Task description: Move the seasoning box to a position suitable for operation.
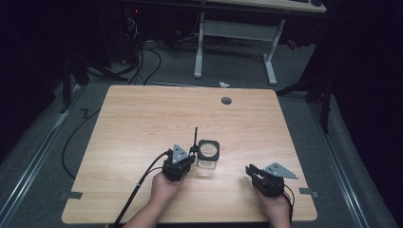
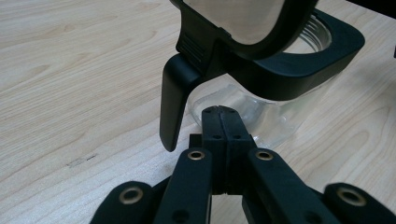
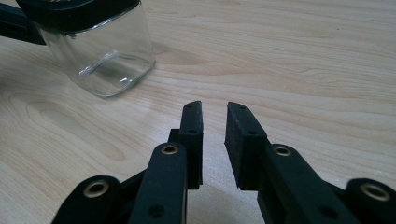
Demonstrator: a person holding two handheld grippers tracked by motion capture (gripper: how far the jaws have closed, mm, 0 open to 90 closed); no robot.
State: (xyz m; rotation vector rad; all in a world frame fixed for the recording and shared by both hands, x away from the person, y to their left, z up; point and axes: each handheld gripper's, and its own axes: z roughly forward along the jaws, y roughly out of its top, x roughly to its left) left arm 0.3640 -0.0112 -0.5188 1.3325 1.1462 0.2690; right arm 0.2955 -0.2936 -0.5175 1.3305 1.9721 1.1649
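1. While the left gripper (image 1: 191, 156) rests on the wooden table (image 1: 138, 118) with its jaws pressed together on nothing, its tips sit just beside the glass jar (image 1: 207, 159), under the jar's black clasp tab (image 2: 172, 107).
2. At centre, the square jar stands upright, its black-framed lid (image 1: 195, 137) hinged open and standing up at the left edge.
3. To the right, the right gripper (image 1: 250, 170) lies well apart from the jar, jaws parted and empty.
4. Likely risk: a nudge from the closed left tips could slide or tip the light jar, or knock the raised lid shut.
5. Hard to tell: whether the jar holds anything, and how the lid's hinge works; the lid top is cut off in the left gripper view.
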